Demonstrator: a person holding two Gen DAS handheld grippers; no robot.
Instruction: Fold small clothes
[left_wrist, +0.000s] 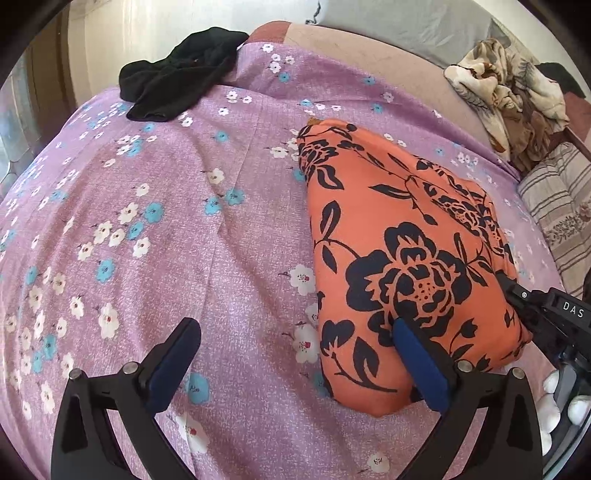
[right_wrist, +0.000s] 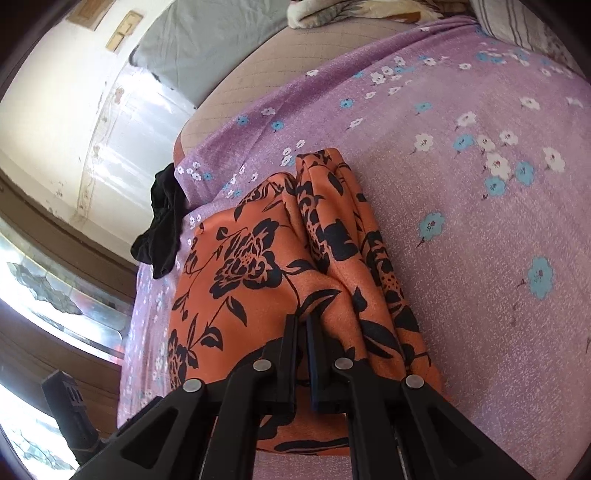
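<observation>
Now our left gripper (left_wrist: 295, 354) stands spread over the bedsheet (left_wrist: 184, 221), and our right gripper (right_wrist: 302, 325) pinches the orange cloth (left_wrist: 399, 240). Black clothes (left_wrist: 181, 74) lie well apart, near the sheet's far edge.

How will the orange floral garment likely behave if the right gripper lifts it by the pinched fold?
The orange floral garment is probably floppy: it drapes in soft folds on the purple sheet. Its folded layers may fall open, since the right gripper pinches only one ridge. The faint sheen suggests it may slip.
</observation>
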